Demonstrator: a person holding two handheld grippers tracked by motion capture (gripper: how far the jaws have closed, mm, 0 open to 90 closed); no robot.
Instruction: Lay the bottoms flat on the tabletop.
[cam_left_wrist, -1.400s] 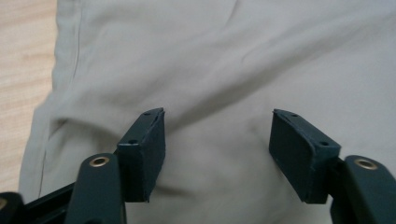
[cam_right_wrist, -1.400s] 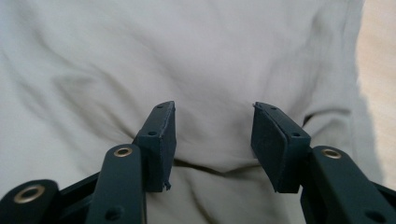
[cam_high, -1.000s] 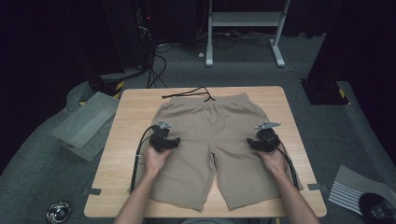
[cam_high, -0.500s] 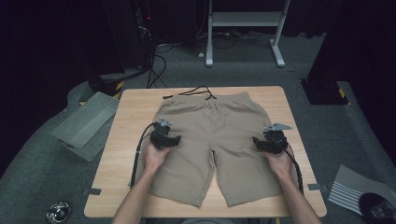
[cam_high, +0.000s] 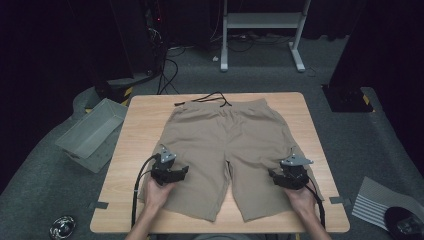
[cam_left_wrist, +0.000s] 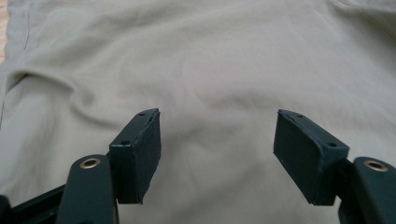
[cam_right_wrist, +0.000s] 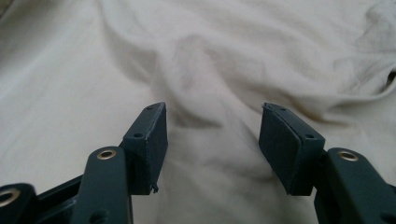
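Khaki shorts (cam_high: 227, 150) lie flat on the worktop (cam_high: 135, 130); left hand-held gripper (cam_high: 186, 169) and right hand-held gripper (cam_high: 270, 174) hover released over the legs, jaws just widened, nothing between.

Light wooden table (cam_high: 135, 150) sits mid-room on grey carpet (cam_high: 345, 135), with dark curtains all around. A white metal stand (cam_high: 260, 30) stands behind it, with black cables (cam_high: 165, 70) trailing over the floor. A grey plastic bin (cam_high: 92, 132) lies left, and a striped sheet (cam_high: 377, 202) lies right.
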